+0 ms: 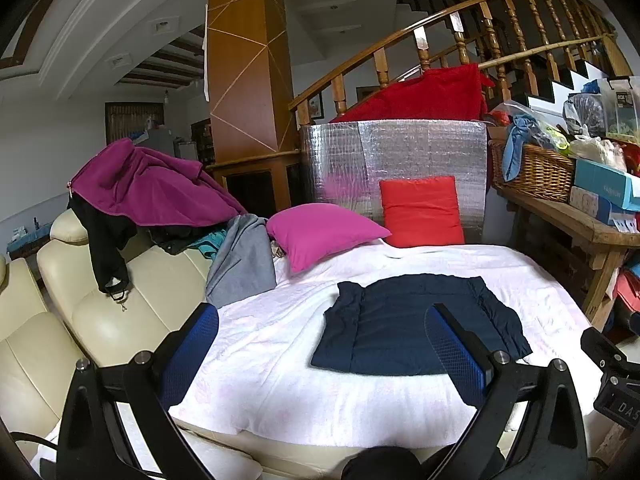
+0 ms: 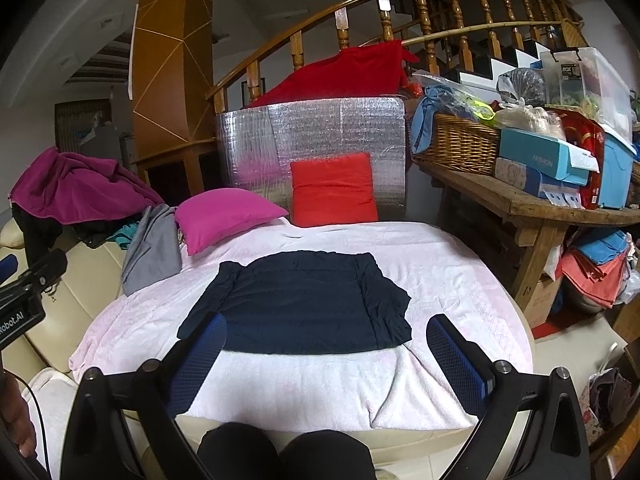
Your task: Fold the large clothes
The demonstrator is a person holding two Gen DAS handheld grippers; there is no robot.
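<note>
On the far left, a magenta jacket (image 1: 148, 184) is lying draped over the back of a cream sofa (image 1: 100, 320), with a black garment (image 1: 105, 240) hanging below it and a grey garment (image 1: 242, 264) slumping down toward the white blanket (image 1: 280, 360). A magenta cushion (image 1: 320, 232) is resting at the blanket's far left corner, just beside a red cushion (image 1: 422, 210) that is leaning upright against a silver foil panel (image 1: 400, 152).

The left hand-held gripper (image 1: 324, 354) is hovering above the near edge of the blanket, its blue-padded jaws standing wide apart and gripping nothing.

The navy garment (image 2: 300, 304) is lying flat in the middle of the blanket, partly folded into a rough rectangle, with both sides turned inward and creased.

The right hand-held gripper (image 2: 326, 354) is likewise released, jaws spread and empty, poised over the garment's near hem without touching it.

To the right, a wooden surface (image 2: 532, 204) is carrying a wicker basket (image 2: 456, 144), light blue boxes (image 2: 540, 160) and a clear plastic bin (image 2: 592, 80). A wooden stair railing (image 2: 400, 4) is curving behind.
</note>
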